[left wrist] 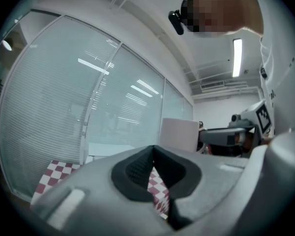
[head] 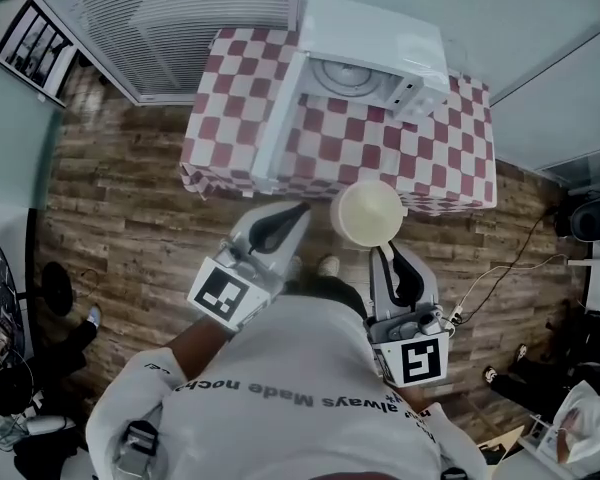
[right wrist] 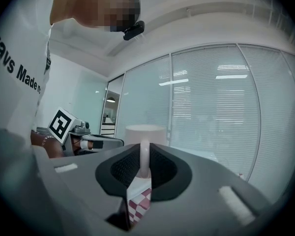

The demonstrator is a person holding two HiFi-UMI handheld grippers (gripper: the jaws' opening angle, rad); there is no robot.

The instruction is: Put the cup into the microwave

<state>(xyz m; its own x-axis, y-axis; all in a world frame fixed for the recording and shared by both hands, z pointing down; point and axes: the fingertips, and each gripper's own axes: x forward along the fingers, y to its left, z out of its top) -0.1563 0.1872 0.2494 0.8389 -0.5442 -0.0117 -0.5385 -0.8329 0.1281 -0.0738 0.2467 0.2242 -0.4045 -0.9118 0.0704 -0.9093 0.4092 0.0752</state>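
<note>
Cup [head: 368, 213] is plain cream, handle pinched by right gripper [head: 387, 254].

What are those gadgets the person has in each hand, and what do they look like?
They are two matching hand-held tools in light grey plastic. The left claw and right claw each have two tapering fingers lined with black textured pads. A white cube printed with black square markers sits at the back of each. The person wears a white shirt with dark lettering.

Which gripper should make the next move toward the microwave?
Right. The right gripper is shut on the cup by its handle, with the open microwave ahead; the left gripper is shut and empty.
</note>
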